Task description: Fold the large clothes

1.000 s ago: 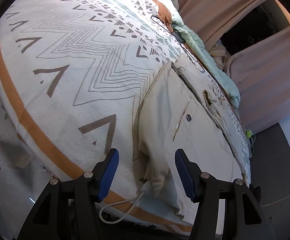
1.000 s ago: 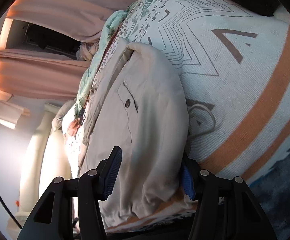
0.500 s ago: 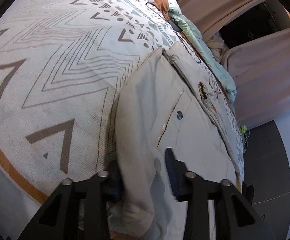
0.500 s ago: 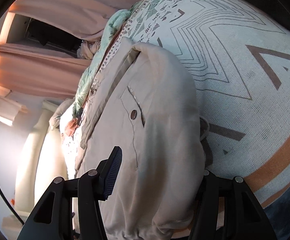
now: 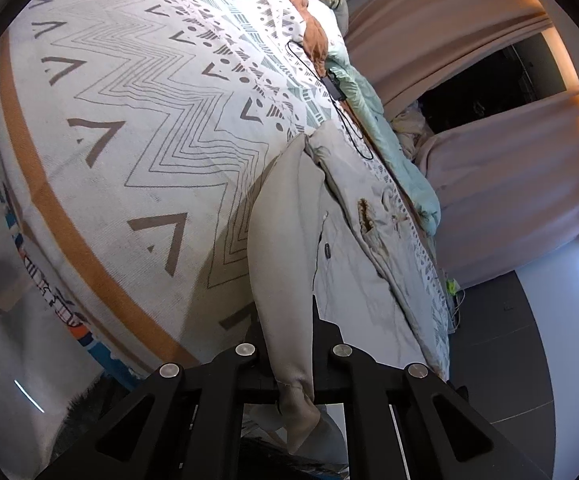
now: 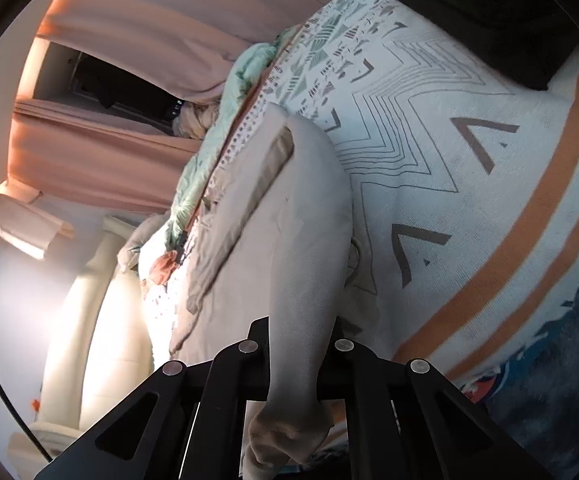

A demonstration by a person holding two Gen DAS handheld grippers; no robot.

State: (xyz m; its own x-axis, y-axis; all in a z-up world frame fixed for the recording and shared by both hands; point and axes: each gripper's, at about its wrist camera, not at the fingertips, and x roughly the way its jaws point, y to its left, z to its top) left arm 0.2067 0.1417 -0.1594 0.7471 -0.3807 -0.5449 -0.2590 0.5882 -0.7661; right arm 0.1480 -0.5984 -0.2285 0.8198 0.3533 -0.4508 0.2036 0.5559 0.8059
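Left wrist view: left gripper (image 5: 289, 344) fingers had just closed, pinching a bunched edge of the beige trousers (image 5: 353, 280), fabric pulled up between them and the rest lying on the patterned blanket (image 5: 129, 140) over the bed. Right wrist view: right gripper (image 6: 295, 354) fingers had just closed too, clamped on another fold of the trousers (image 6: 301, 240), pink curtains (image 6: 109, 160) behind.

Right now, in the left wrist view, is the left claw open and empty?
No, the left claw is shut on the beige garment, whose edge bunches between its fingers.
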